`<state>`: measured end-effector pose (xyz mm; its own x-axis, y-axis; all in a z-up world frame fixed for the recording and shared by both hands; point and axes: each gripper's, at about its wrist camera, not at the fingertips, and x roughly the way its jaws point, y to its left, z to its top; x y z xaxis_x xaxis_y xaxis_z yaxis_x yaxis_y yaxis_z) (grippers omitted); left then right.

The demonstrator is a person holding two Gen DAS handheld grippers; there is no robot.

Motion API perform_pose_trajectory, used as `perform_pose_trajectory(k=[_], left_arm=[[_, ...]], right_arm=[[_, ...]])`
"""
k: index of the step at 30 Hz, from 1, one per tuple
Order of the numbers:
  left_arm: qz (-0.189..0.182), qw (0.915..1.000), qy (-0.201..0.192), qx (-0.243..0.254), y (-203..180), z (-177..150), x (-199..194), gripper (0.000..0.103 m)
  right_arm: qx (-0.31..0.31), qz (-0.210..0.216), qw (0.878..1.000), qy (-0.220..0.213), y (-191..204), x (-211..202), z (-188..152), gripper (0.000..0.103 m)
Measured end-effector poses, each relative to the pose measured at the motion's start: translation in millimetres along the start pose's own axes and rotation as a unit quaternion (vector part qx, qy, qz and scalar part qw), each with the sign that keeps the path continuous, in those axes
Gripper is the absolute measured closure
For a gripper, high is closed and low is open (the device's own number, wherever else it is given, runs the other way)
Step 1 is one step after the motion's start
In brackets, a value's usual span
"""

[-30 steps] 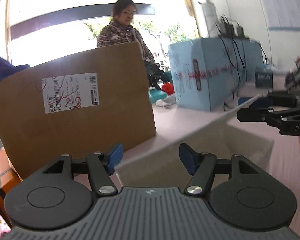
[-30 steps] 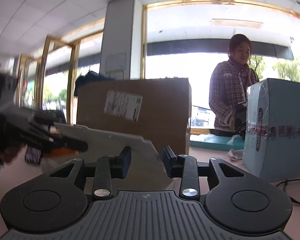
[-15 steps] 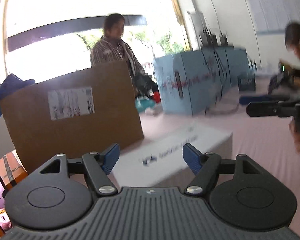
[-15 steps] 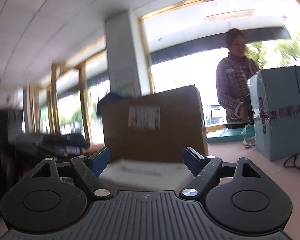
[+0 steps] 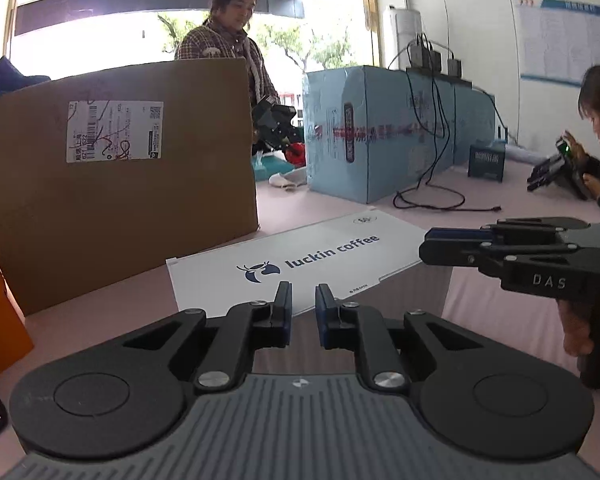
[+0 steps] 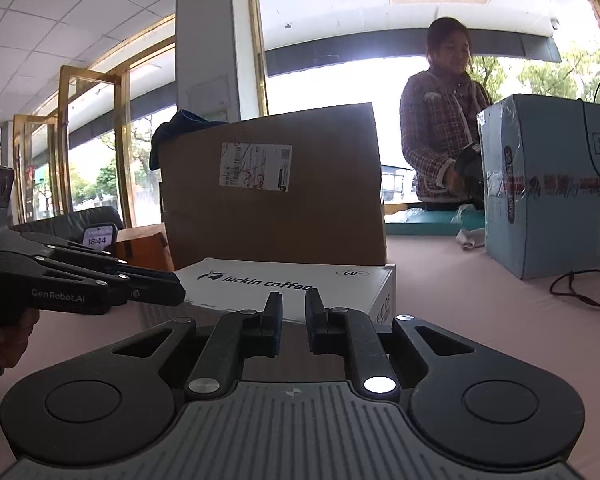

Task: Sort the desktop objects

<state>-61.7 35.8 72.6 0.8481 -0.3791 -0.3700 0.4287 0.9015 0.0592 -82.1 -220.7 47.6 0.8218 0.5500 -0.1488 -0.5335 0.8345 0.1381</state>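
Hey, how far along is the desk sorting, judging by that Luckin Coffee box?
Done: the white Luckin Coffee box lies lid down on the pink table.
In hand: nothing. The left hand-held gripper and right hand-held gripper sit nearly closed by the box, gripping nothing.
Left: the phone and cables remain out.

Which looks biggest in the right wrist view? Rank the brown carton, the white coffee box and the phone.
1. brown carton
2. white coffee box, though it sits nearer the camera
3. phone, small and farther left
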Motion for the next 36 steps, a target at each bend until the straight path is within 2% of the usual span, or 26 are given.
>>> perform_pose_trajectory(k=[8,10,11,12,13,15,17,19,21,23,27,29,30,32,36], left_arm=[[-0.005,0.9994,0.021,-0.026,5,12,4,0.092],[-0.011,0.9982,0.025,-0.054,14,21,1,0.090],[-0.007,0.9973,0.019,-0.071,21,26,-2,0.073],[0.000,0.9960,0.010,-0.088,28,31,-5,0.028],[0.007,0.9943,-0.002,-0.106,36,35,-9,0.004],[0.018,0.9901,-0.016,-0.138,52,41,-12,0.000],[0.024,0.9867,0.007,-0.160,64,44,-5,0.000],[0.019,0.9801,0.048,-0.191,77,43,11,0.000],[0.004,0.9676,0.094,-0.235,88,37,29,0.000],[-0.018,0.9506,0.132,-0.280,99,28,45,0.000],[-0.079,0.9179,0.170,-0.350,113,13,65,0.000],[-0.094,0.9091,0.178,-0.365,115,11,70,0.000],[-0.094,0.9095,0.181,-0.362,114,12,72,0.000],[-0.086,0.9165,0.186,-0.343,108,14,75,0.000],[-0.053,0.9373,0.188,-0.289,87,22,75,0.000]], right_arm=[[0.002,0.001,1.000,0.023,-2,4,11,0.091],[0.058,0.010,0.998,0.022,-17,3,21,0.082],[0.095,0.005,0.995,0.014,-27,1,26,0.049],[0.133,0.000,0.991,0.005,-37,-1,31,0.012],[0.170,-0.005,0.985,-0.003,-46,-2,36,0.006],[0.231,0.008,0.973,0.019,-66,3,41,0.006],[0.274,0.008,0.960,0.058,-79,14,41,0.006],[0.301,-0.006,0.950,0.085,-86,24,37,0.006],[0.315,-0.007,0.942,0.112,-90,35,33,0.005],[0.336,0.002,0.932,0.138,-93,44,28,0.005],[0.367,0.025,0.915,0.168,-96,56,18,0.005],[0.374,0.036,0.909,0.179,-96,61,18,0.005],[0.376,0.042,0.907,0.184,-96,64,19,0.003],[0.375,0.050,0.905,0.195,-95,70,21,0.003],[0.318,0.016,0.927,0.200,-77,73,28,0.012]])
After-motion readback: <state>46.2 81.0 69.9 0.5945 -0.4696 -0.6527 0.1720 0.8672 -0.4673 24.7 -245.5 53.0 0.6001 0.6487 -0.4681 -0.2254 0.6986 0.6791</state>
